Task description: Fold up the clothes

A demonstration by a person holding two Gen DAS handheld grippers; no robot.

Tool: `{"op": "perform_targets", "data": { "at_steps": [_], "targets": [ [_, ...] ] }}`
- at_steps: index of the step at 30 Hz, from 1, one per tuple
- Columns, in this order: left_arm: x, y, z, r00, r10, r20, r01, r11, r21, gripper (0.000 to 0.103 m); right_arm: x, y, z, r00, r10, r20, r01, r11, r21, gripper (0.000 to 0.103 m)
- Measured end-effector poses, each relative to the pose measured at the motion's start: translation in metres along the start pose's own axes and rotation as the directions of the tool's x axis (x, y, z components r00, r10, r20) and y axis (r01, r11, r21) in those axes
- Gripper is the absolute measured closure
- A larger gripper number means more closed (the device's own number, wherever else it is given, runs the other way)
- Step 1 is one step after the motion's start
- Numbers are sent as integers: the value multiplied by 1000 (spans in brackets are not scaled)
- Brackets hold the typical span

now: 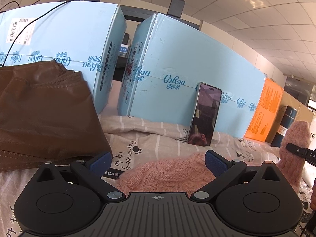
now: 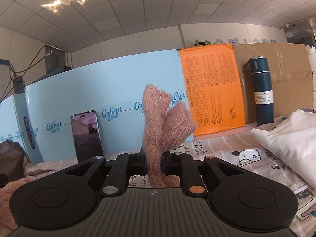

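Note:
A pink knitted sweater (image 1: 164, 172) lies on the patterned bedsheet (image 1: 158, 140), just ahead of my left gripper (image 1: 157, 163), which stands open with its blue pads (image 1: 98, 163) wide apart and nothing between them. At the right edge of the left wrist view a part of the sweater (image 1: 296, 138) is lifted, pinched by the tip of the other gripper. In the right wrist view my right gripper (image 2: 154, 162) is shut on that pink knit part (image 2: 164, 122), which sticks up above the fingers. A brown leather garment (image 1: 43, 110) lies folded at the left.
Light blue cardboard boxes (image 1: 187, 59) wall off the back, with a phone (image 1: 205, 114) leaning on one. An orange box (image 2: 213, 92), a brown carton (image 2: 286, 69) and a dark blue vacuum bottle (image 2: 262, 90) stand at the right. A white garment or pillow (image 2: 292, 142) lies right.

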State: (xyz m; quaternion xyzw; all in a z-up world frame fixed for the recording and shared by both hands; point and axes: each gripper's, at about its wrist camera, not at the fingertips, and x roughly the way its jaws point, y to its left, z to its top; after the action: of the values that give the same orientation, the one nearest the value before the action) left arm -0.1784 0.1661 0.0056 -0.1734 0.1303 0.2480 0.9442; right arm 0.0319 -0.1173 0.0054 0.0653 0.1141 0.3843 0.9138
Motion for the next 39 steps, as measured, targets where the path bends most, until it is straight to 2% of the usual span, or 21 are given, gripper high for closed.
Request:
{"op": "perform_targets", "data": {
  "at_steps": [2, 3, 4, 5, 6, 8, 9, 13, 16, 17, 19, 22, 24, 25, 27, 29, 30, 34, 36, 38, 39],
  "targets": [
    [0, 0, 0, 1000, -2, 0, 2, 1000, 0, 1, 1, 9, -3, 998, 46, -34, -47, 999, -24, 86],
    [0, 0, 0, 1000, -2, -1, 2, 1000, 0, 1, 2, 11, -4, 997, 60, -47, -61, 998, -35, 79],
    [0, 0, 0, 1000, -2, -2, 2, 1000, 0, 1, 2, 14, -5, 995, 75, -62, -77, 996, -44, 70],
    [0, -1, 0, 1000, -2, -2, 2, 1000, 0, 1, 3, 16, -6, 992, 98, -84, -102, 994, -47, 50],
    [0, -1, 0, 1000, -2, -3, 2, 1000, 0, 1, 3, 17, -8, 987, 121, -106, -127, 991, -49, 38],
    [0, -1, 0, 1000, -2, -4, 2, 1000, 1, 1, 3, 21, -10, 972, 183, -144, -193, 979, -60, 32],
    [0, -1, 0, 1000, -2, -4, 2, 1000, 1, 1, 3, 24, -11, 961, 220, -167, -233, 970, -64, 25],
    [0, -1, 0, 1000, -4, -5, 4, 1000, 0, 1, 4, 32, -16, 913, 323, -248, -345, 937, -50, 23],
    [0, -2, 0, 1000, -7, -10, 7, 1000, 2, 1, 16, 37, -24, 861, 348, -370, -385, 923, -27, 15],
    [1, -2, -1, 1000, -10, -12, 10, 1000, 3, 1, 19, 36, -28, 856, 343, -387, -379, 925, -18, 14],
    [1, -2, -1, 1000, -18, -17, 18, 1000, 4, 1, 19, 34, -27, 862, 340, -375, -369, 930, -4, 14],
    [1, -1, -1, 1000, -18, -19, 18, 1000, -1, 1, 5, 15, -13, 901, 354, -249, -344, 935, 84, 14],
    [1, 0, -1, 1000, -18, -19, 18, 1000, -8, 1, -1, 0, -4, 946, 275, -174, -250, 956, 155, 11],
    [1, 0, -1, 1000, -18, -20, 18, 1000, -11, 1, -4, -11, -2, 970, 193, -146, -162, 967, 197, 10],
    [1, 1, -1, 1000, -18, -22, 18, 1000, -13, 1, -9, -28, -2, 992, 35, -120, -4, 969, 247, 10],
    [2, 0, -1, 1000, -18, -25, 18, 1000, -12, 1, -9, -41, -5, 986, -85, -146, 120, 960, 251, 9],
    [2, 0, -1, 999, -19, -27, 18, 1000, -11, 1, -7, -46, -6, 978, -112, -176, 156, 954, 258, 9],
    [4, 1, -2, 999, -21, -40, 21, 1000, -11, 1, 13, -63, -17, 950, -23, -313, 138, 926, 352, 9],
    [5, 1, -2, 999, -22, -46, 22, 1000, -11, 1, 21, -65, -25, 938, 3, -346, 138, 914, 382, 9],
    [6, 1, -3, 998, -24, -52, 23, 1000, -11, 1, 22, -59, -26, 939, -7, -343, 138, 923, 360, 9],
    [7, 1, -3, 998, -24, -55, 24, 1000, -11, 1, 23, -56, -27, 940, -11, -341, 137, 927, 349, 14]
  ]
}}
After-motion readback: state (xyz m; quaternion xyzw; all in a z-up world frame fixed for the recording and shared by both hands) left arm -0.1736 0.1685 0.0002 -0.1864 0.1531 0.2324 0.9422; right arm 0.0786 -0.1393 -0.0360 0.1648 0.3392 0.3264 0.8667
